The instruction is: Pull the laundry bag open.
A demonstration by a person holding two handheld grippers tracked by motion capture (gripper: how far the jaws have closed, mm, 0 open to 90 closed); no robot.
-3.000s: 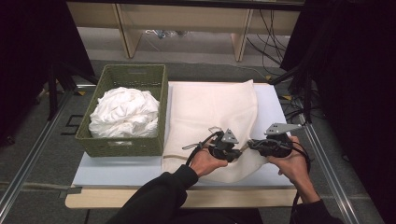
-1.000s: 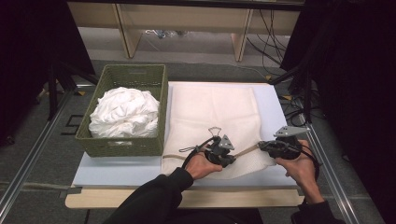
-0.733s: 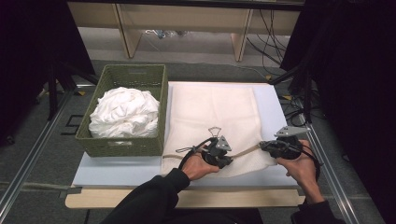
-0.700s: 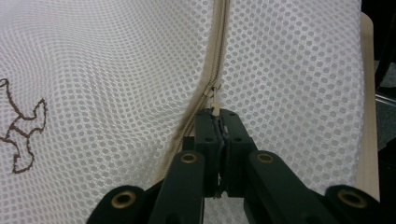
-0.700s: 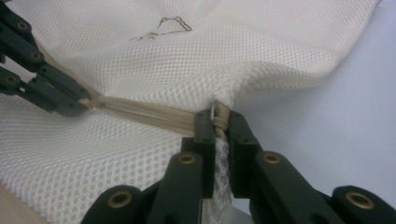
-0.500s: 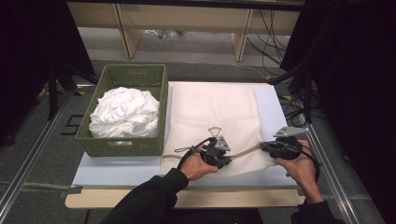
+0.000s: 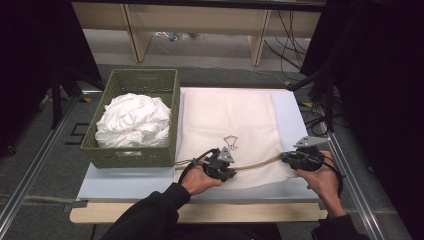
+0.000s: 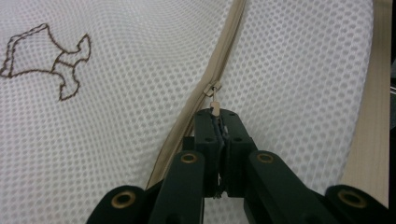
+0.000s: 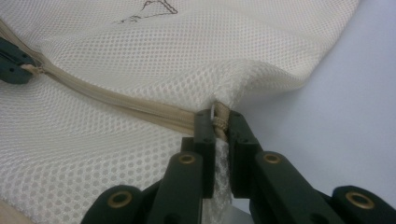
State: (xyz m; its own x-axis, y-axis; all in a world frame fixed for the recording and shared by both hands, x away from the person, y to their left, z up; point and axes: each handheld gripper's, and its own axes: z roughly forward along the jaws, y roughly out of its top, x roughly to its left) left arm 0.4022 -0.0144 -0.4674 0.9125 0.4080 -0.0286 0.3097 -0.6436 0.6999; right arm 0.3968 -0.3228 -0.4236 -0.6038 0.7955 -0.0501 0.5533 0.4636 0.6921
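Note:
A cream mesh bag [image 7: 225,117] lies flat on the white board, with a brown stitched motif [image 7: 230,142] near its front. A beige zipper [image 7: 260,162] runs along its near edge. My left gripper [image 7: 229,171] is shut on the zipper pull [image 8: 215,108], just behind the slider [image 8: 210,89]. My right gripper [image 7: 286,158] is shut on the zipper's end [image 9: 218,122] at the bag's right corner, lifting the mesh [image 9: 140,46] slightly. The zipper [image 9: 116,100] stretches taut between the two grippers, and the left gripper's [image 9: 11,60] tip shows at the far left of the right gripper view.
A green woven basket [image 7: 140,75] stands at the left of the board, full of bunched white cloth [image 7: 132,120]. The white board [image 7: 125,182] rests on a wooden table edge [image 7: 200,212]. Metal rails run along both sides, with cables at the right.
My left gripper has slid left along the zipper with the pull, away from the right gripper. The stretch of zipper between them has grown. The right gripper has stayed put.

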